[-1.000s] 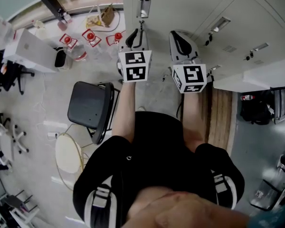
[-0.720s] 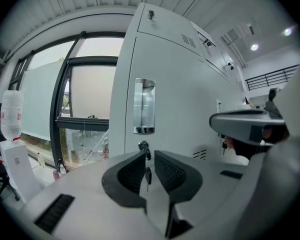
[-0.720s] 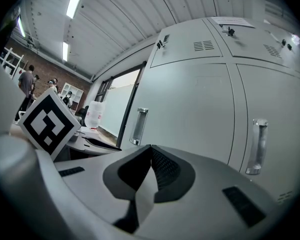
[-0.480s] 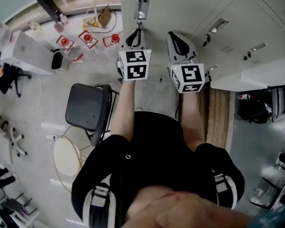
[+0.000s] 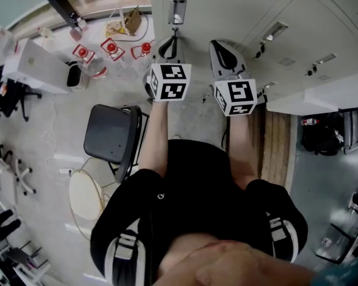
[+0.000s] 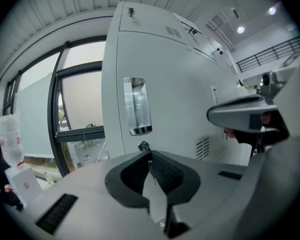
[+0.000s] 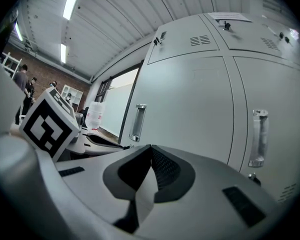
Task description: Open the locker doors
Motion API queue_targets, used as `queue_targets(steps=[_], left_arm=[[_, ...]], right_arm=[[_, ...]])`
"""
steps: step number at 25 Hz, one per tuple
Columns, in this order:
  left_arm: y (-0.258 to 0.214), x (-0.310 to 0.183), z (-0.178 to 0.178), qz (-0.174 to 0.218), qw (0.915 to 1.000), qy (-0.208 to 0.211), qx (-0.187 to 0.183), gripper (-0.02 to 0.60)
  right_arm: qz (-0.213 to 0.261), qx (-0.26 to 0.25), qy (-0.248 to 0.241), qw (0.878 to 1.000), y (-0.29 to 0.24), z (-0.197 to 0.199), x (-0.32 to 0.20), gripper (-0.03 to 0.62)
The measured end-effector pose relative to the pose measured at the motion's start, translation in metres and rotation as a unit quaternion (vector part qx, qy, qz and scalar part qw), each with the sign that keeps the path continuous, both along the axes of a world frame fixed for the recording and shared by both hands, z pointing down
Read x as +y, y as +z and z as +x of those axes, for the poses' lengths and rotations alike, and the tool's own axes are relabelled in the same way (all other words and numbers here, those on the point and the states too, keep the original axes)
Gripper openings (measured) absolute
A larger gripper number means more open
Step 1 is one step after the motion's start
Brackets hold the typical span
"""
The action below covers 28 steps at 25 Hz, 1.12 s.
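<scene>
Now the left gripper (image 6: pixel 149 154) is pinching the little key (image 6: pixel 143 146) under the silver handle (image 6: pixel 136 105) of the grey locker door (image 6: pixel 180 94), which is staying shut. Its jaws have just been closing on that key. The right gripper (image 7: pixel 150 149) is holding nothing, jaws together, facing the doors beside it. A black chair (image 5: pixel 110 134) is sitting well apart on the left. Since the earlier picture, the left cube (image 5: pixel 170 82) has been rolling a little.
</scene>
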<state>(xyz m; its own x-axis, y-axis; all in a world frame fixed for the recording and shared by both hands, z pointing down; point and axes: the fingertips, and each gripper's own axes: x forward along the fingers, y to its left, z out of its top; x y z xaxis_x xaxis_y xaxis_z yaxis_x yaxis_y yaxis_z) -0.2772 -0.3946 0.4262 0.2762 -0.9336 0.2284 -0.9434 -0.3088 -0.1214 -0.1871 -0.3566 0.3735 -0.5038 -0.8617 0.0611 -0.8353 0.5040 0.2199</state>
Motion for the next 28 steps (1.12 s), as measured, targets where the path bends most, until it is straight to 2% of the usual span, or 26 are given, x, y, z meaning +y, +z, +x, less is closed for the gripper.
queue_targets(steps=[6, 11, 16, 19, 24, 26, 28], left_arm=[[0.001, 0.000, 0.002, 0.015, 0.9966, 0.002, -0.081, 0.029], [0.001, 0.000, 0.005, 0.033, 0.9882, 0.010, -0.149, 0.029], [0.002, 0.001, 0.006, 0.048, 0.9716, 0.010, -0.232, 0.029], [0.003, 0.000, 0.007, 0.056, 0.9586, 0.011, -0.279, 0.029], [0.004, 0.000, 0.007, 0.080, 0.9419, 0.019, -0.326, 0.028], [0.005, 0.000, 0.008, 0.087, 0.9285, 0.026, -0.360, 0.028], [0.006, -0.001, 0.009, 0.094, 0.9101, 0.034, -0.402, 0.028]], right_arm=[[-0.012, -0.022, 0.004, 1.000, 0.005, 0.006, -0.002, 0.018], [-0.018, -0.034, 0.008, 0.999, 0.008, 0.011, -0.002, 0.018], [-0.023, -0.038, 0.009, 0.999, 0.011, 0.012, -0.002, 0.018], [-0.024, -0.039, 0.009, 0.999, 0.012, 0.014, -0.002, 0.018], [-0.029, -0.048, 0.010, 0.998, 0.013, 0.016, -0.003, 0.018], [-0.032, -0.054, 0.010, 0.998, 0.015, 0.015, -0.004, 0.018], [-0.037, -0.057, 0.008, 0.998, 0.017, 0.014, -0.005, 0.018]])
